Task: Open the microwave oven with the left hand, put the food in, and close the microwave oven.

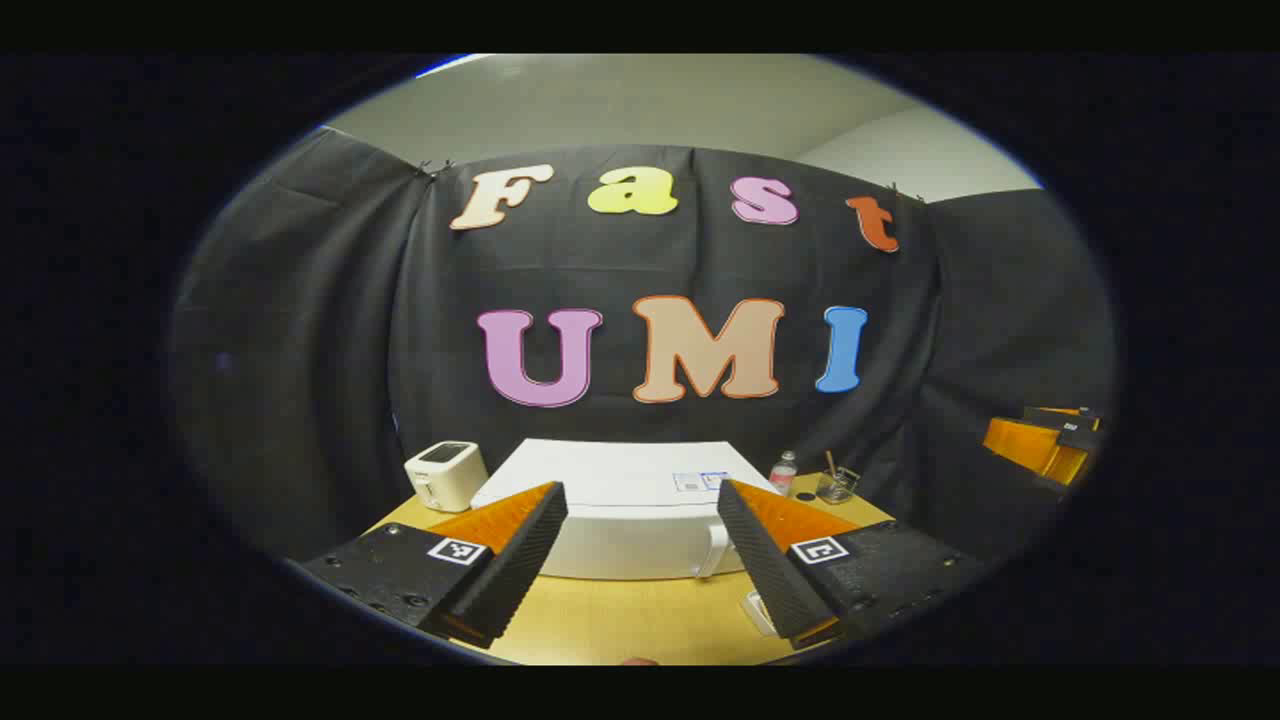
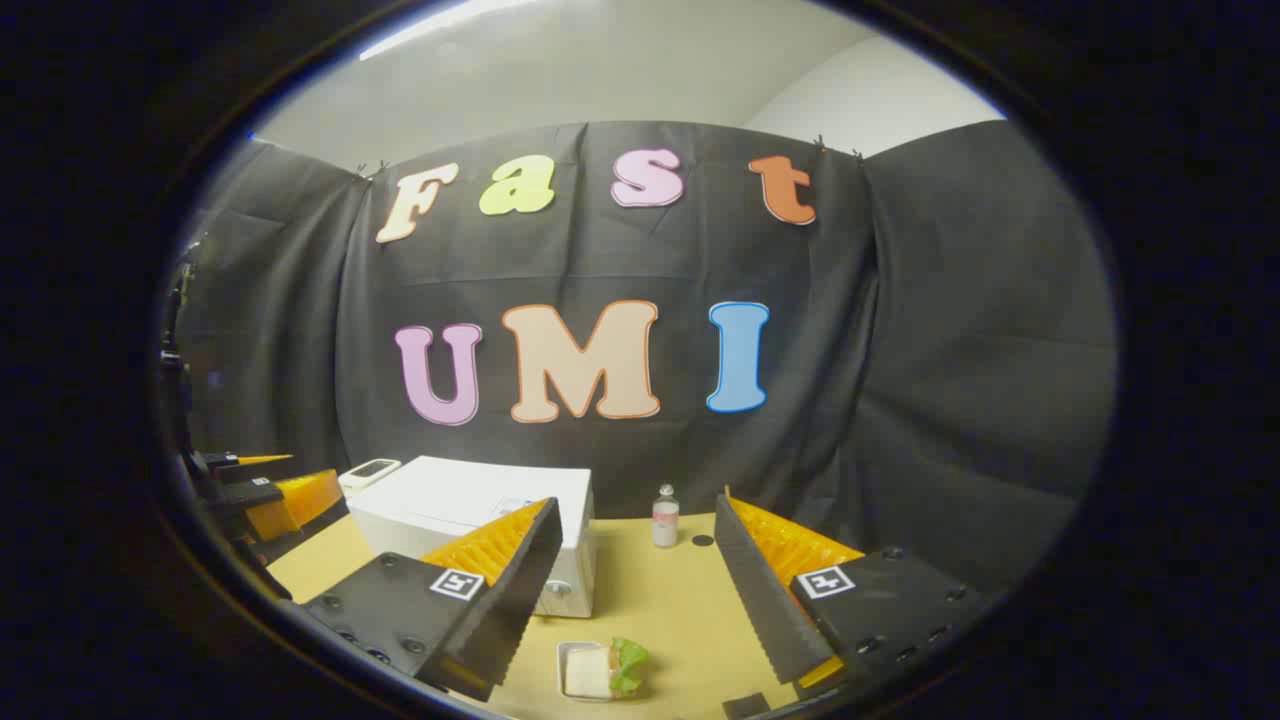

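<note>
The right hand-held gripper (image 2: 632,560) is held open above the surface (image 2: 690,600) — a sandwich (image 2: 603,668) lies below, beside the closed microwave (image 2: 480,520).

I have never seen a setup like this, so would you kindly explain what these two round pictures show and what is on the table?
Each picture comes from a camera riding on handheld tongs, looking along their two fingers. In the left gripper view the left tongs are open and empty, facing a closed white microwave on a wooden table. A white toaster stands to its left, a small bottle and a glass to its right. In the right gripper view the right tongs are also open and empty. Below them lies the food, a sandwich with lettuce in a small tray, in front of the microwave. Nothing is held yet.
</note>
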Motion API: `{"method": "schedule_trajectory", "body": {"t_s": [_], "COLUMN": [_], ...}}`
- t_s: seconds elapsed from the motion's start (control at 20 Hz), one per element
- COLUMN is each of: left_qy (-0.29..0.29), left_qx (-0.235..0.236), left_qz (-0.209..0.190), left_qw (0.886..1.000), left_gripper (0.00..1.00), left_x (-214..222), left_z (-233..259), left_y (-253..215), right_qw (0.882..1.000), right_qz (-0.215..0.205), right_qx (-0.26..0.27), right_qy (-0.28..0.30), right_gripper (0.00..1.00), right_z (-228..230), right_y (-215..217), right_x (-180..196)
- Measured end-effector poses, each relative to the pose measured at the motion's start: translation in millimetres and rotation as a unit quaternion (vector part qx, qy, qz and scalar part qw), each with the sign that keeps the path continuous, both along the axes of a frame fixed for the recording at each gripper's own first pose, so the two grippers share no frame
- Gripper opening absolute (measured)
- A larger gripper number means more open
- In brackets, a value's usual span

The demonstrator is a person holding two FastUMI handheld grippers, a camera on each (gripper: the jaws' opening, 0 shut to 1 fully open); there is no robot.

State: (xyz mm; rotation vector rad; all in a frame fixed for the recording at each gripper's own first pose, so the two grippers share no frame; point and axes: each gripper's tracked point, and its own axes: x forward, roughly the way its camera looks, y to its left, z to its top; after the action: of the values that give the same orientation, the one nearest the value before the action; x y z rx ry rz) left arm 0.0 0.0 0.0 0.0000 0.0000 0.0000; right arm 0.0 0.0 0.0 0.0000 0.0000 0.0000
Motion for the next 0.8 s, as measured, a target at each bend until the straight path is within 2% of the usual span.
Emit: {"method": "schedule_trajectory", "body": {"t_s": [0.35,0.8], "left_qy": [0.000,0.013], "left_qx": [0.000,-0.011], "left_qz": [0.003,0.022], "left_qw": [1.000,1.000], "left_gripper": [0.95,0.93], "left_x": [2,-2], "left_z": [0,-15], "left_y": [-3,0], "right_qw": [1.000,1.000], "right_qz": [-0.015,-0.010], "right_qx": [0.010,0.014], "right_qy": [-0.001,0.006], "right_gripper": [0.96,0.96], "right_z": [2,-6], "right_y": [-21,-32], "right_x": [4,10]}}
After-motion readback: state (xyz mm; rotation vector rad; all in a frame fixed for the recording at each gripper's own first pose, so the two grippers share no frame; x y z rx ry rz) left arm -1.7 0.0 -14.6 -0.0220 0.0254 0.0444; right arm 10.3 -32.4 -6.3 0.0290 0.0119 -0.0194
